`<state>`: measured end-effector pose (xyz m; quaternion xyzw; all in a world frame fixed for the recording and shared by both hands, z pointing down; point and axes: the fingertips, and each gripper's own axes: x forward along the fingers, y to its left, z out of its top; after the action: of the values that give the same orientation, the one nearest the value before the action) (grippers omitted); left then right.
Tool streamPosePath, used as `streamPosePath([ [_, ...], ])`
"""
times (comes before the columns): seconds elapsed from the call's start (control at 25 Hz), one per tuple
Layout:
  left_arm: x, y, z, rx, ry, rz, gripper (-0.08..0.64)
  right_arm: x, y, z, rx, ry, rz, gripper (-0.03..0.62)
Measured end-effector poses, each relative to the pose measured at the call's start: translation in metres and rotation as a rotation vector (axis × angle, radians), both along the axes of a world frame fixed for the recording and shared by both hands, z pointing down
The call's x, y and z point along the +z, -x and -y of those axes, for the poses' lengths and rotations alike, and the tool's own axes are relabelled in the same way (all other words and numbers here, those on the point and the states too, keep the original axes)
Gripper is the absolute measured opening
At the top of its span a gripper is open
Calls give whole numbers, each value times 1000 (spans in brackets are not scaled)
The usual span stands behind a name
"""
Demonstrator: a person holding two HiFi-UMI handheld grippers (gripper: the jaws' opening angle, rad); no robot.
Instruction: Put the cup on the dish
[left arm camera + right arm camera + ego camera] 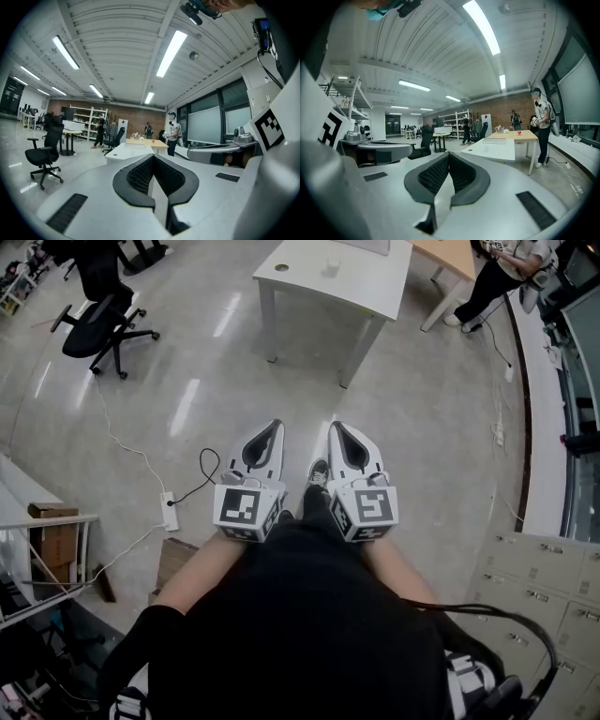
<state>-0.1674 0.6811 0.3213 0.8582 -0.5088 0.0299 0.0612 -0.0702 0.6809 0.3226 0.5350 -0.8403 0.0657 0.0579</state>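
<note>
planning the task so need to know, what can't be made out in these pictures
Clear thing on white table, head view: too small to confirm a cup.
Dish: not identifiable anywhere; table's far end cut by head view's top edge.
Items on wooden table, right gripper view: too small.

Left tongs (275, 427): held out ahead of the torso, pointing forward and close to level. Jaws are together, with nothing between them.

Right tongs (337, 429): same attitude. Jaws are closed tip to tip and hold nothing.

The two sit side by side, near each other but not touching, their tips angled slightly inward.

A marker cube tops each: left cube (246, 509), right cube (367, 507).

Left forearm (202, 573) and right forearm (398, 570) both reach forward from the body, bare below the elbow.
</note>
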Motion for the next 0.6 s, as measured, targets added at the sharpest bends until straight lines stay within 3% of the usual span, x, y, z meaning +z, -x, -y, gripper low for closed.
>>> streamPosePath([
  [0.32, 10, -6, 54, 2, 21, 17, 6, 6, 0, 56, -8, -6, -31, 12],
  [0.6, 20, -45, 143, 28, 42, 25, 6, 9, -37, 145, 6, -1, -34, 12],
])
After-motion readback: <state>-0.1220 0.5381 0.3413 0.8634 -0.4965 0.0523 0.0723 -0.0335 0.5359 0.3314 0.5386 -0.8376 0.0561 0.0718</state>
